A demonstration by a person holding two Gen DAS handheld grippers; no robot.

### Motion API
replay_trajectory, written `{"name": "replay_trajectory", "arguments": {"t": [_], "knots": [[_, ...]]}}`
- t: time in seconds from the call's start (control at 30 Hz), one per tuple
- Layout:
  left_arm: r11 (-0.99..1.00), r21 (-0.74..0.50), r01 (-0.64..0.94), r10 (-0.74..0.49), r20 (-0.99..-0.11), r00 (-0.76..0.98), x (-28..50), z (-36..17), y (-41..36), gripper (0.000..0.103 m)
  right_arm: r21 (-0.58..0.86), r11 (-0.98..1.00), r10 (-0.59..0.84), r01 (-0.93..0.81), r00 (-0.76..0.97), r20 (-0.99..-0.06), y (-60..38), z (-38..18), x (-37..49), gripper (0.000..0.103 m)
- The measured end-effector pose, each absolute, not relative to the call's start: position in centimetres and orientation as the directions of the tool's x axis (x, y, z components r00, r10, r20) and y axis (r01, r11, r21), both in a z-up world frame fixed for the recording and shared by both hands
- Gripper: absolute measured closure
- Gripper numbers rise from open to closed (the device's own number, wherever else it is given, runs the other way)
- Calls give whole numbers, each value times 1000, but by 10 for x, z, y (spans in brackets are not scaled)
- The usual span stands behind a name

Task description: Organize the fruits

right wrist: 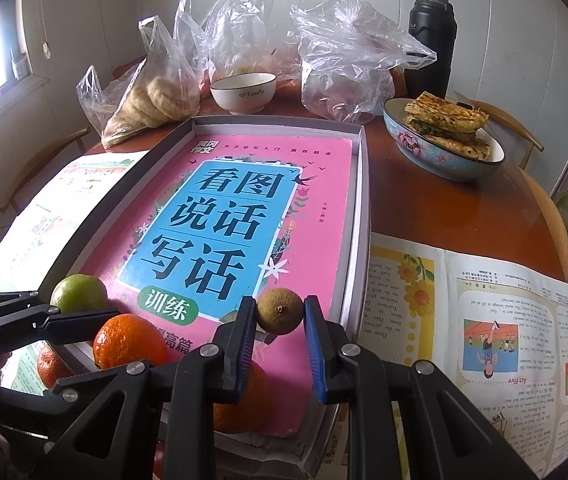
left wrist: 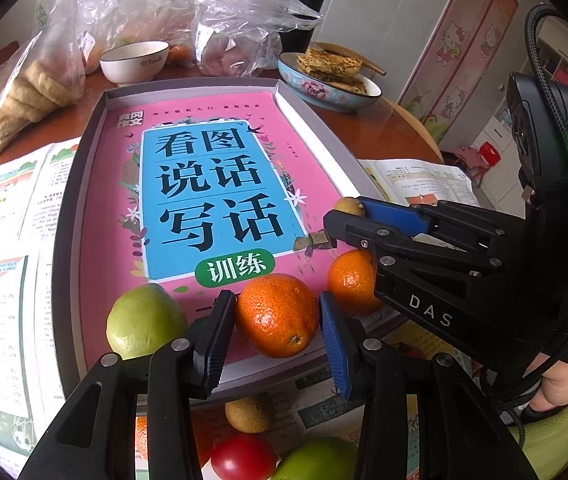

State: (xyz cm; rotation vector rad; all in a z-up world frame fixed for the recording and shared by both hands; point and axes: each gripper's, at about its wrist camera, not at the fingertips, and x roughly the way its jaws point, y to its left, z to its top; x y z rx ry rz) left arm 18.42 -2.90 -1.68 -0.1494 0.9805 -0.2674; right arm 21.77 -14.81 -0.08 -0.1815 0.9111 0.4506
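A grey box (left wrist: pixel 84 152) holds a pink book (left wrist: pixel 212 184). On the book's near edge lie a green fruit (left wrist: pixel 144 320), an orange (left wrist: pixel 278 314) and a second orange (left wrist: pixel 350 282). My left gripper (left wrist: pixel 278 336) is closed around the first orange, its pads touching both sides. My right gripper (right wrist: pixel 278 336) is shut on a small brown fruit (right wrist: pixel 280 311), holding it over the book's near right part; it also shows in the left wrist view (left wrist: pixel 348 208). Below the box lie a brown fruit (left wrist: pixel 250 414), a red fruit (left wrist: pixel 243 456) and a green fruit (left wrist: pixel 320 460).
Open picture books (right wrist: pixel 484 320) lie on both sides of the box. Behind it stand a white bowl (right wrist: pixel 243 92), plastic bags of food (right wrist: pixel 348 68), a black flask (right wrist: pixel 432 40) and a blue dish of flatbreads (right wrist: pixel 444 140). The round wooden table's edge (right wrist: pixel 544 216) is at right.
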Motion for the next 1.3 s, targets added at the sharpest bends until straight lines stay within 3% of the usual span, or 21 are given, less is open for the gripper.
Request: {"name": "replay_trajectory", "arguments": {"t": [0.8,0.93,1.3], "knots": [[956,-249,154,-293,-802,521,181,-18,-30,59,98,895,352,-435,555,-754,-165,12,199,79],[955,-255,151,-296,-801,520,181,-18,-29,59,111,893,367,-435,565,-739,-170,18,188,73],[950,-278,139,-309,-803,509,179,-19,-26,58,125,883,392,-452,563,-727,-173,19,163,73]]}}
